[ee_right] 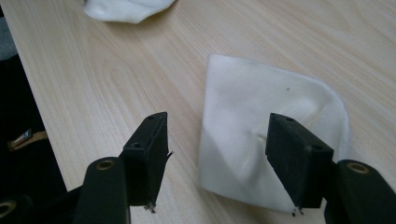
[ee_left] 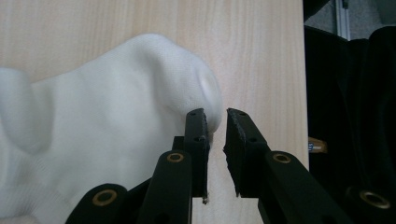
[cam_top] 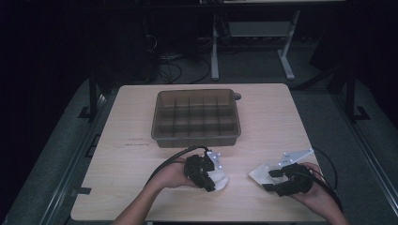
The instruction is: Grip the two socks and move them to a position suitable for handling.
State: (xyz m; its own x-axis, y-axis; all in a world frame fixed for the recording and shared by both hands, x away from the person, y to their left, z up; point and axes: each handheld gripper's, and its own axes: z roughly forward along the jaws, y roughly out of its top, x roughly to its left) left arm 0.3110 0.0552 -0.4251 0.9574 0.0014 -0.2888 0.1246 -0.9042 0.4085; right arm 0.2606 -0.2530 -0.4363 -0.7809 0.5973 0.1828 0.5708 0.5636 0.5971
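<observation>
Just in front of the brown divided tray (cam_top: 196,117), two white socks are laid on the worktop (cam_top: 126,159). The bunched sock (ee_left: 107,140) is pinched at its edge by the left gripper's (ee_left: 215,122) nearly closed fingers. The flat sock (ee_right: 261,135) is straddled, ungripped, by the right gripper's (ee_right: 217,135) wide-open fingers.
</observation>
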